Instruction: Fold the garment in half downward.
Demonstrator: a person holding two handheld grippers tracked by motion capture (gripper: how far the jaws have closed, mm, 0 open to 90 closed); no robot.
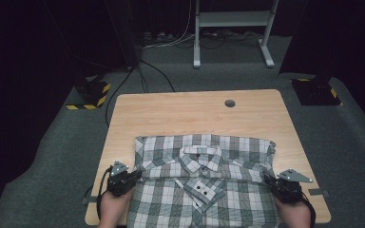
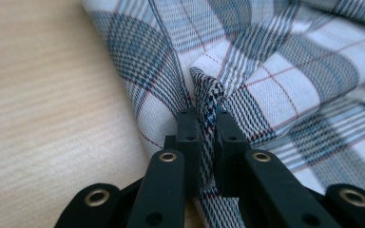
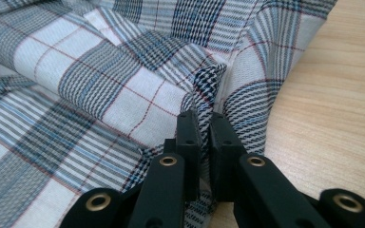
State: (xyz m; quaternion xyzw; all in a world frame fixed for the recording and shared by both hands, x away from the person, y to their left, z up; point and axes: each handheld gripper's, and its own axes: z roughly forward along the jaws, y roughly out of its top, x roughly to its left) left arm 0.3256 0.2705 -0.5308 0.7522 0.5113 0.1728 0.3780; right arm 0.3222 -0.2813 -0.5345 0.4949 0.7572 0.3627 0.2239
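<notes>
Shirt (image 1: 204, 185) is lying flat on the desk (image 1: 171, 111), near edge. We've got both grippers, left (image 1: 132, 176) and right (image 1: 269, 181), fingers pinching a fold at each side. Thin bites though, so one uneven tug could probably slip the cloth out.

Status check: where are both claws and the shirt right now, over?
Left claw shut on a pinched fold at the shirt's left edge. Right claw shut on a fold at its right edge. Shirt lies on the table; nothing in the way.
</notes>
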